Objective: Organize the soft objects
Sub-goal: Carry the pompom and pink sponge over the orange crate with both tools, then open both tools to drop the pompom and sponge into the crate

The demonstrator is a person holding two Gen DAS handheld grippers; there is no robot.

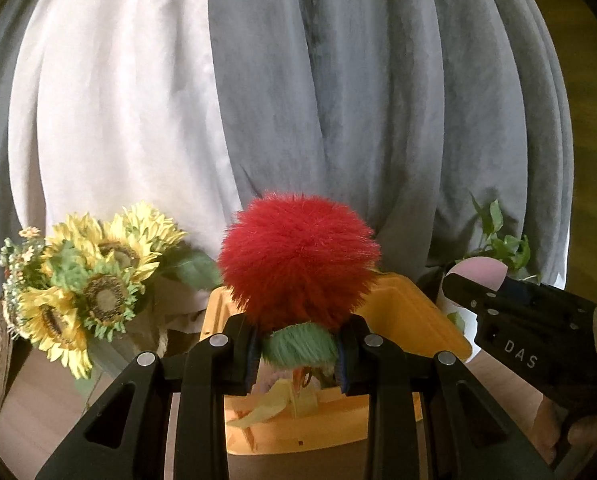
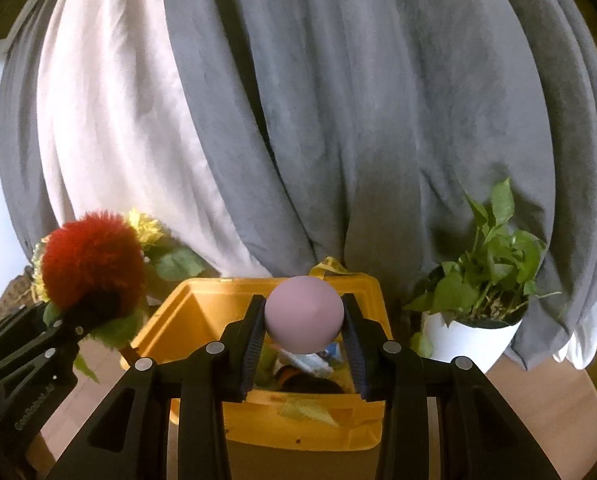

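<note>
My left gripper is shut on a fluffy plush toy with a red top and green base, held above the yellow bin. The plush toy also shows at the left of the right wrist view. My right gripper is shut on a pink foam ball and holds it over the yellow bin. The ball's top shows in the left wrist view, at the tip of the right gripper. The bin holds several soft items, partly hidden.
A bunch of artificial sunflowers stands left of the bin. A potted green plant in a white pot stands to its right. Grey and white curtains hang right behind. The wooden table carries it all.
</note>
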